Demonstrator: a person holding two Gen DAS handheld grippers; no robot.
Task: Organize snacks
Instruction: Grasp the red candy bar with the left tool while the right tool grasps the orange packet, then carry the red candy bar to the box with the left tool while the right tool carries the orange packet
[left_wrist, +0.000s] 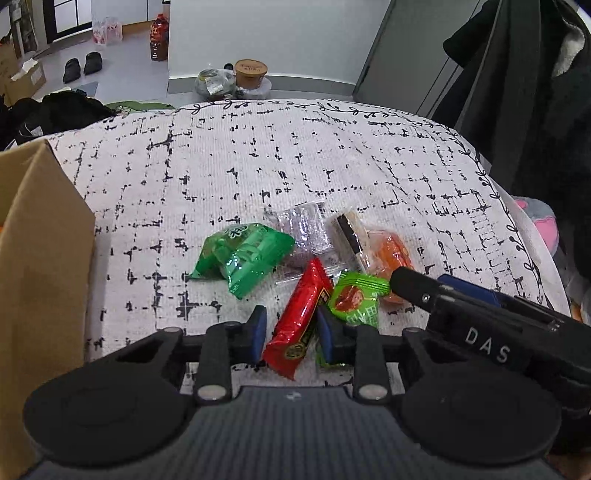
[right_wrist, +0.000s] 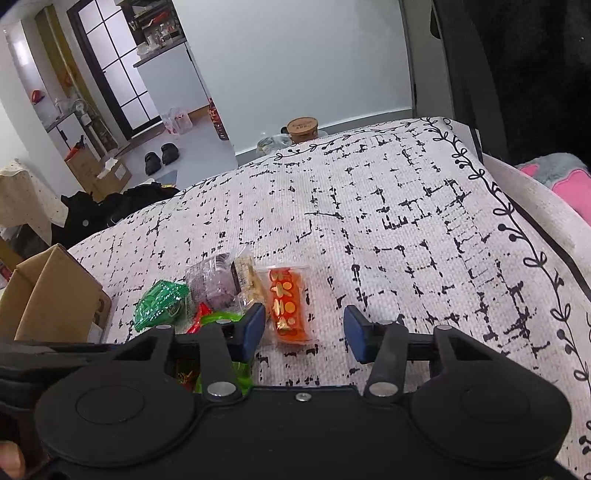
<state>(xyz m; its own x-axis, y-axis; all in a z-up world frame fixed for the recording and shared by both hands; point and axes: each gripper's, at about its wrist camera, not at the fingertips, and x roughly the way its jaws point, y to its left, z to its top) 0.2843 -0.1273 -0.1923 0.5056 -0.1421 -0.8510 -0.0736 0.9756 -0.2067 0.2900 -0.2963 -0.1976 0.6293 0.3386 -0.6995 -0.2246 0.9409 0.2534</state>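
Observation:
Several wrapped snacks lie in a small heap on the patterned cloth. My left gripper (left_wrist: 291, 332) points down at them, its blue pads against both sides of a red snack bar (left_wrist: 301, 314), shut on it. Beside the bar are a small green packet (left_wrist: 356, 295), a larger green packet (left_wrist: 243, 254), a clear purple packet (left_wrist: 306, 229) and a pale wafer packet (left_wrist: 349, 232). My right gripper (right_wrist: 304, 330) is open around the orange packet (right_wrist: 288, 302). Its left pad is at the wrapper's edge and the right pad stands apart from it. One of its fingers (left_wrist: 406, 280) shows over the orange packet (left_wrist: 391, 251).
An open cardboard box (left_wrist: 40, 258) stands at the left edge of the cloth-covered table (left_wrist: 295, 155); the box (right_wrist: 55, 295) also shows in the right wrist view. Dark coats (left_wrist: 517, 92) hang at the right, above a pink plush (left_wrist: 543, 221). A lidded cup (left_wrist: 251, 72) sits beyond the far edge.

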